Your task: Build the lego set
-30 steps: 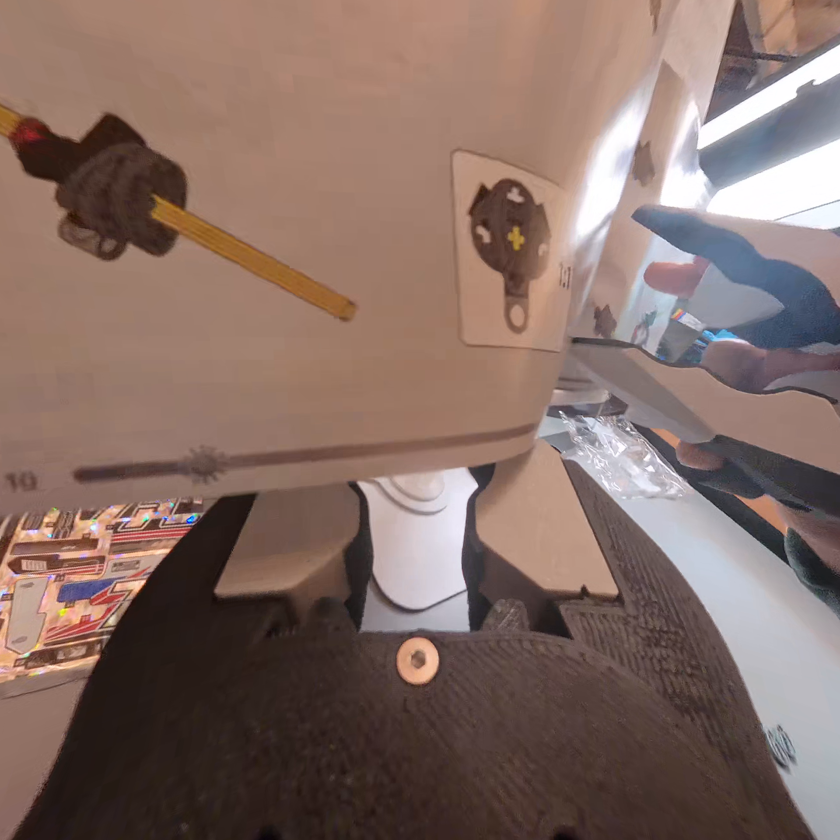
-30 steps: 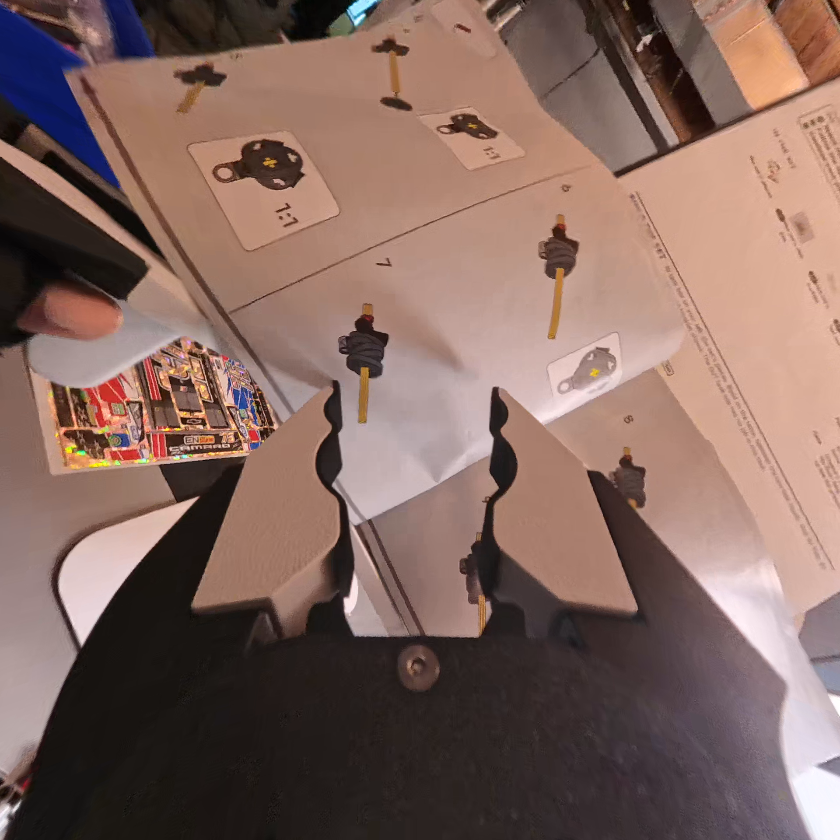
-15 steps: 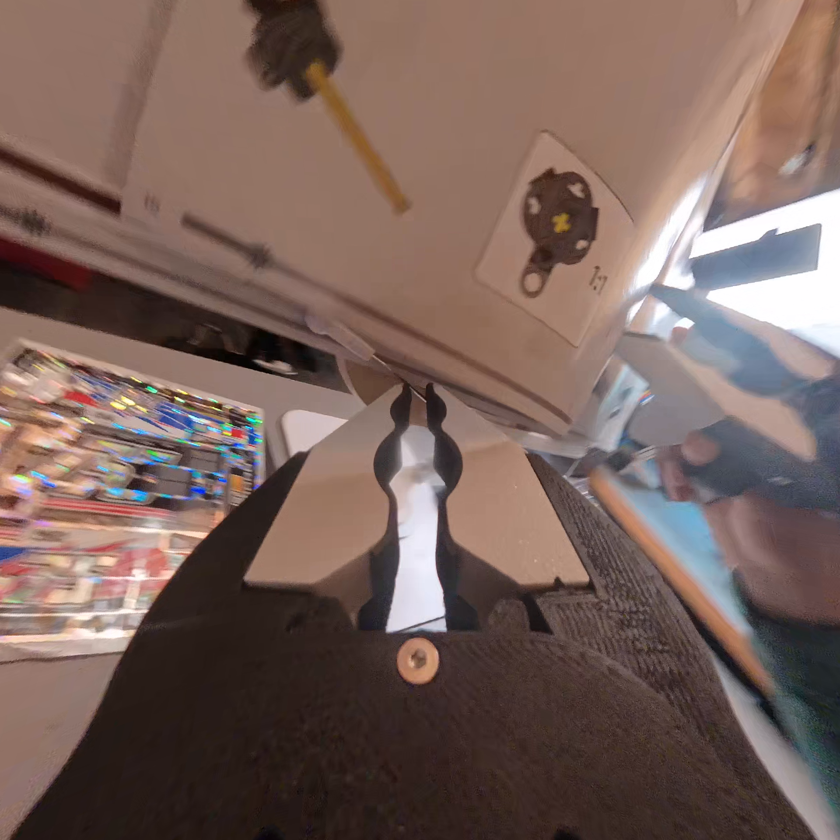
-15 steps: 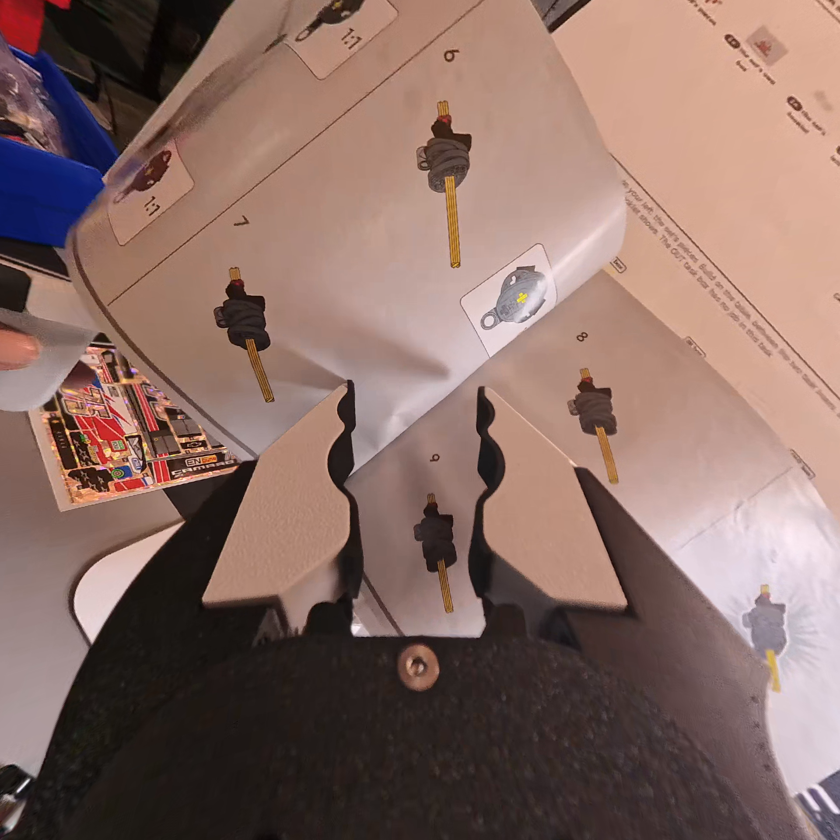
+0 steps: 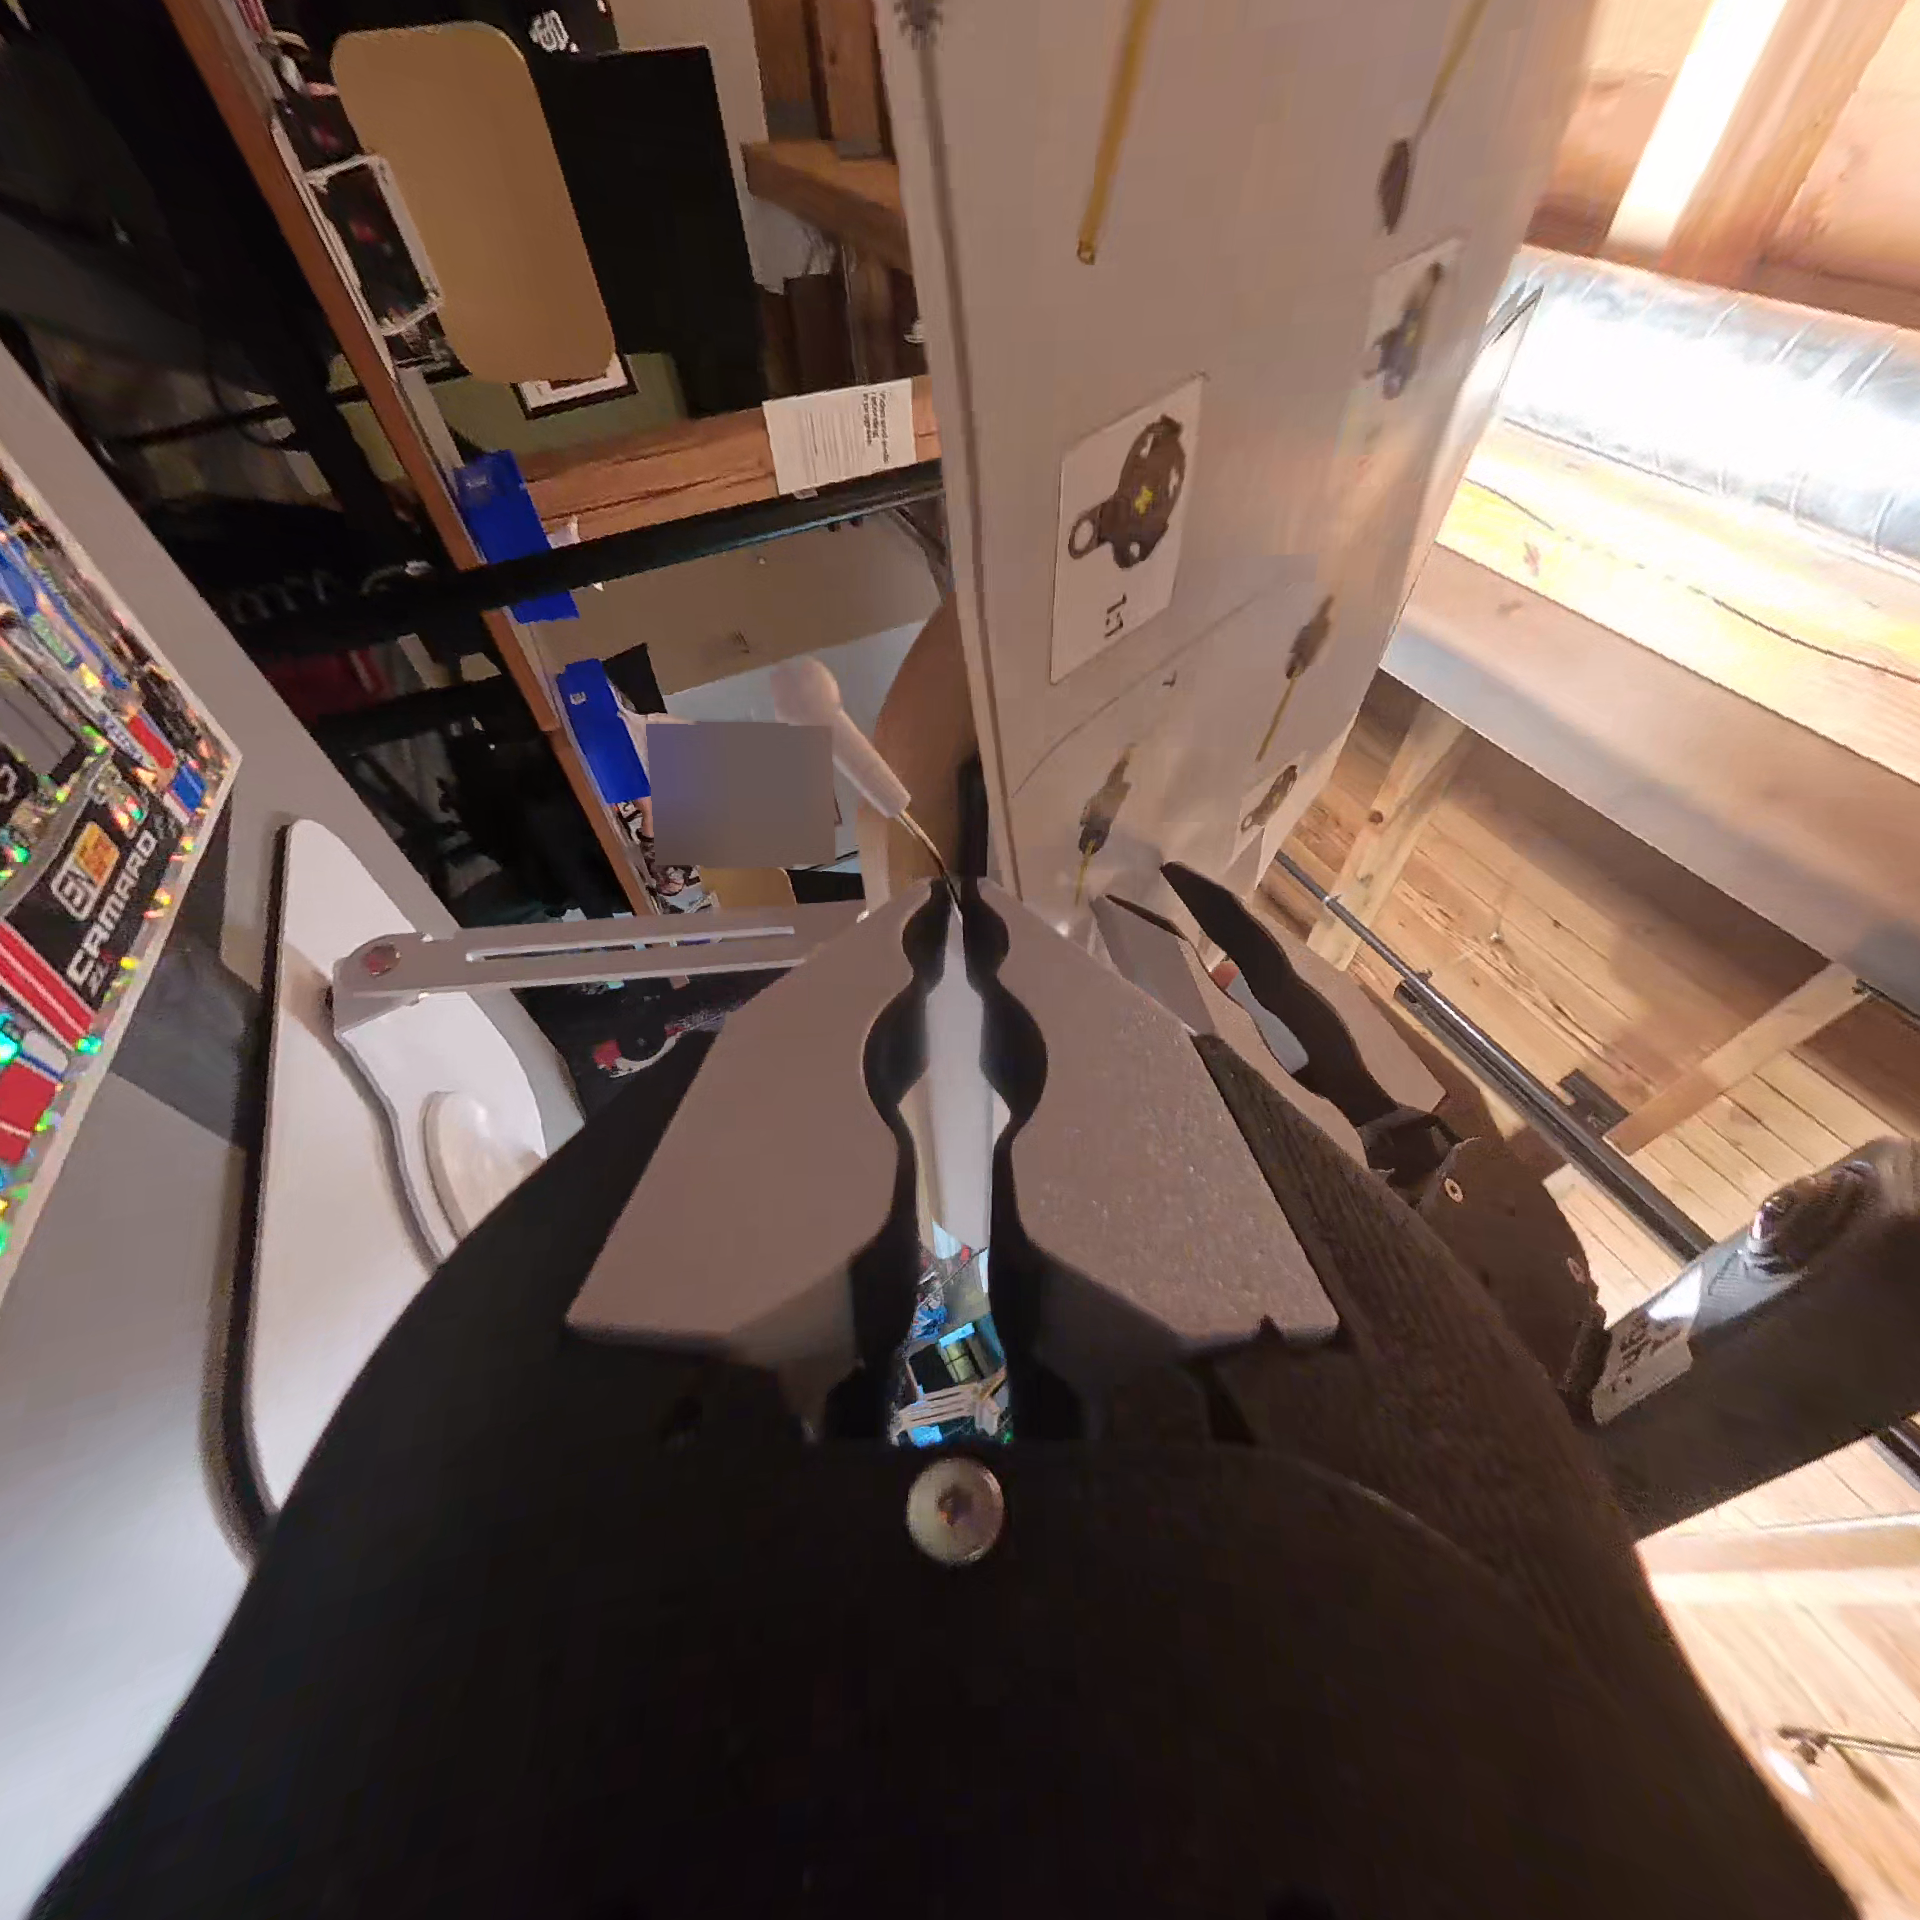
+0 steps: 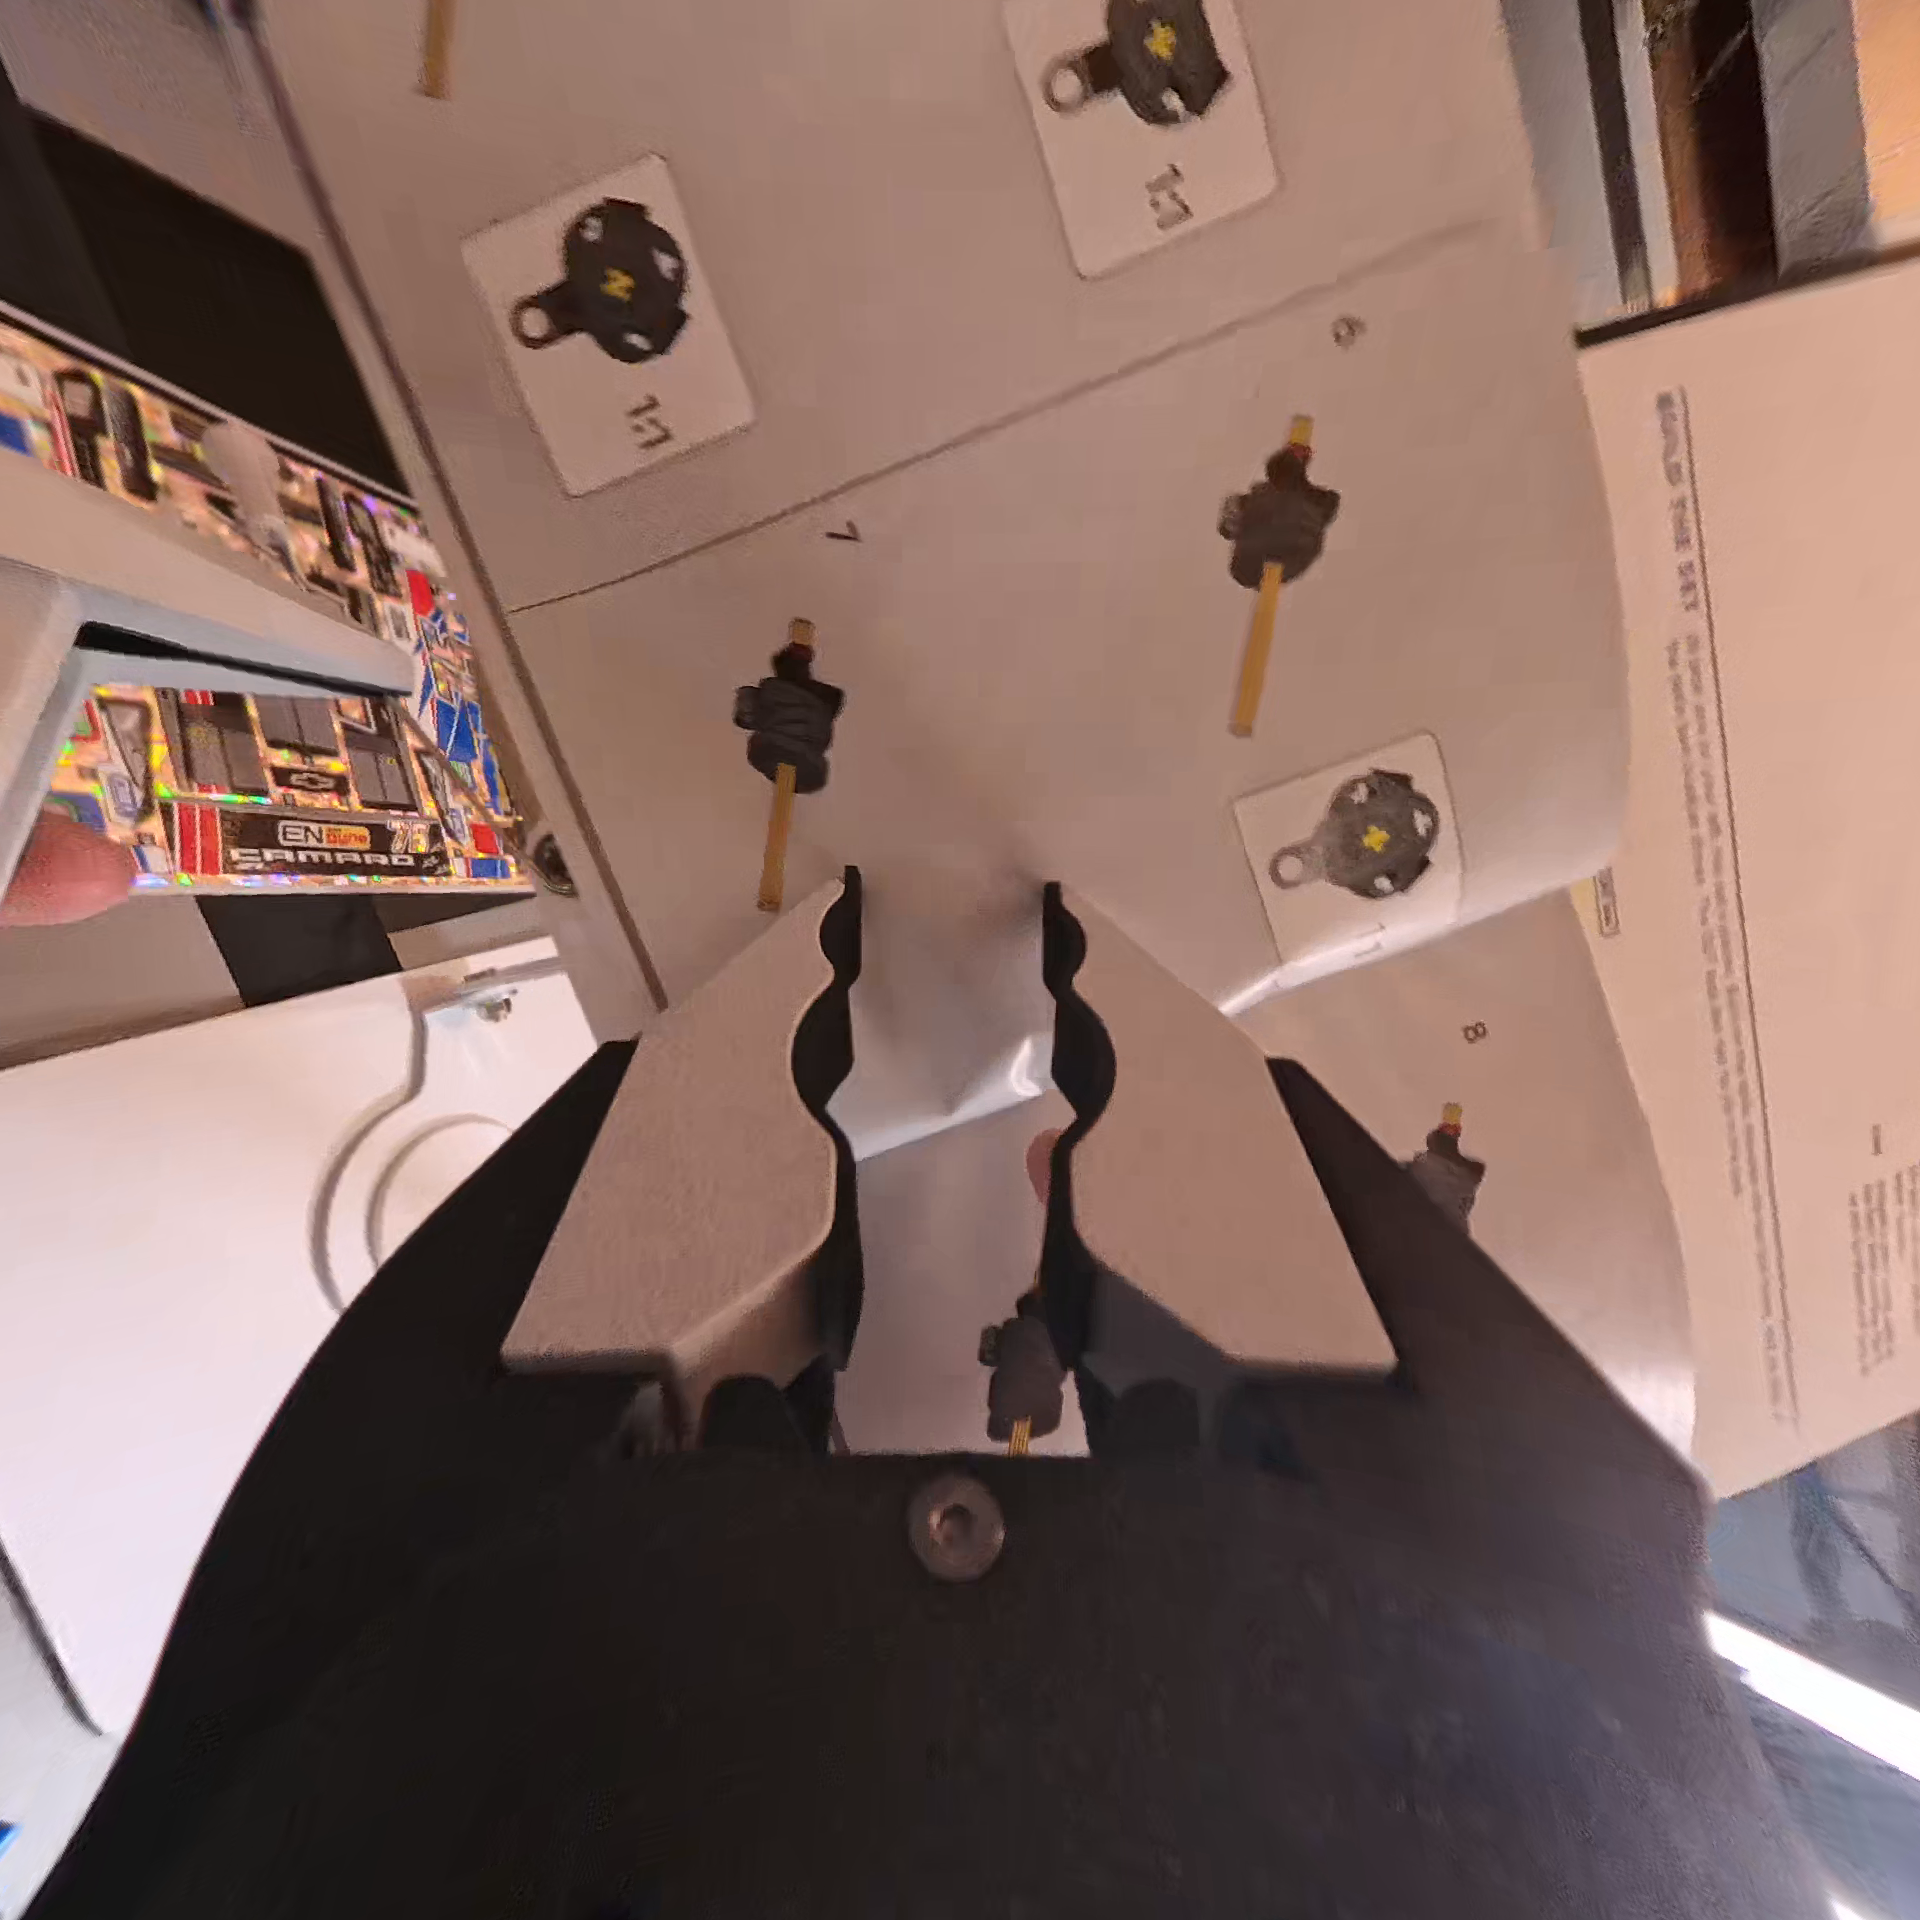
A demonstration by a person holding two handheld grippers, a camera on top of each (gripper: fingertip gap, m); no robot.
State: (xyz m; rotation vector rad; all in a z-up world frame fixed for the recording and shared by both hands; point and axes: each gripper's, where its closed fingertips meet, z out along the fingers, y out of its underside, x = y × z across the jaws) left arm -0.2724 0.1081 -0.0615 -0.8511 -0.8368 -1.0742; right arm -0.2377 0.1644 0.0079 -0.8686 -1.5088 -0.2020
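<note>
Left wrist view: the left claw (image 5: pixel 961 914) is nearly closed, tips pinched on the edge of the booklet (image 5: pixel 1174 343), which is held up on end, pages hanging above the claw. The right claw (image 5: pixel 1195 935) is seen just beside it at the page's lower edge. A sticker sheet (image 5: pixel 73 862) lies on the desk (image 5: pixel 94 1195) at left, near a white tray (image 5: pixel 322 1039). No bricks are seen.

Right wrist view: the right claw (image 6: pixel 951 894) is partly open, fingers either side of a buckled page of the booklet (image 6: pixel 1039 582); whether the paper is actually gripped cannot be told. Printed steps with an axle assembly are shown on the open pages. A second printed sheet (image 6: pixel 1766 831) lies at right. The sticker sheet (image 6: pixel 301 800) and tray (image 6: pixel 208 1195) are seen at left.

Progress, as judged: only the instructions are being handled; no assembled part and no loose pieces are visible, so building is taken as barely begun, with all assembly apparently left
</note>
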